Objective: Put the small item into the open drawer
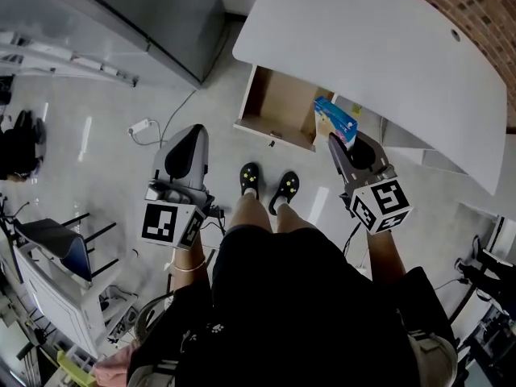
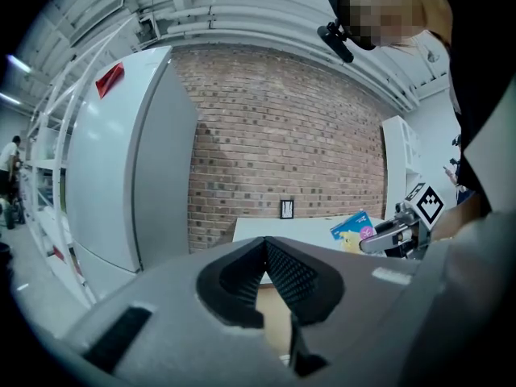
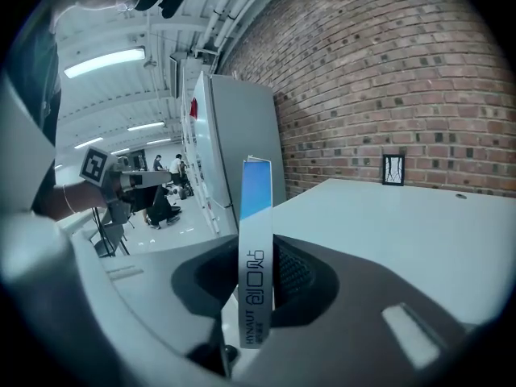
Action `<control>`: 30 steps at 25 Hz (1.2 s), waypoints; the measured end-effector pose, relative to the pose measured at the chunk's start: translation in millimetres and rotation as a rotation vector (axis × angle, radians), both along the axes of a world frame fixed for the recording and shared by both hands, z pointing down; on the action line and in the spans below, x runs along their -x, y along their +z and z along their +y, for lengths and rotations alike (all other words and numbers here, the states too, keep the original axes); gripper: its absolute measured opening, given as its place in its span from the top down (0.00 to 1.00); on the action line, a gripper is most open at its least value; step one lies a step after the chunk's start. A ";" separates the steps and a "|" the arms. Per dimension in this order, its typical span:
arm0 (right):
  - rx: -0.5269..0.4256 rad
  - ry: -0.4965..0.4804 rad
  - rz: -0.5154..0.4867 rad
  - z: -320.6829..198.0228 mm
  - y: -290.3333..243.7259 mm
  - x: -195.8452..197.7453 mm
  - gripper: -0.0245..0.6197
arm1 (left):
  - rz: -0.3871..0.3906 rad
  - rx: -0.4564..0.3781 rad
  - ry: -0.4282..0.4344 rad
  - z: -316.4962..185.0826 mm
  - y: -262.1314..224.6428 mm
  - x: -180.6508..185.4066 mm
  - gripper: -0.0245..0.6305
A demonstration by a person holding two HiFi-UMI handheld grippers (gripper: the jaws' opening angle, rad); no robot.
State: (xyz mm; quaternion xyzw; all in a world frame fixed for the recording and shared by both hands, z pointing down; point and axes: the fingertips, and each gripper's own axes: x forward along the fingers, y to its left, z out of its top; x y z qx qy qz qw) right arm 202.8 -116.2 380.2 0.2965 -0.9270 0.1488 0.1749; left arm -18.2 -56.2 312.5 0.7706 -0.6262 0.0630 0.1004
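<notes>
The small item is a thin blue and white box, held upright with my right gripper shut on it. In the right gripper view the box stands edge-on between the pads of my right gripper. In the head view it hangs over the right end of the open wooden drawer, which juts from under the white desk. My left gripper hangs lower left, away from the drawer. In its own view my left gripper is shut with nothing between the pads. That view also shows the box at right.
A grey cabinet and a ladder stand at the back left. A power strip with its cable lies on the floor. The person's shoes are just before the drawer. A chair stands at left.
</notes>
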 end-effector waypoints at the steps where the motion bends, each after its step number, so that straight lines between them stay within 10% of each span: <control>1: 0.005 -0.003 0.006 -1.3 3.6 0.7 0.83 | -0.006 0.000 0.003 -2.0 1.1 -0.4 0.96; 30: 0.093 -0.073 0.159 -18.6 106.7 40.1 0.83 | 0.049 0.086 0.042 -15.5 80.2 21.1 0.96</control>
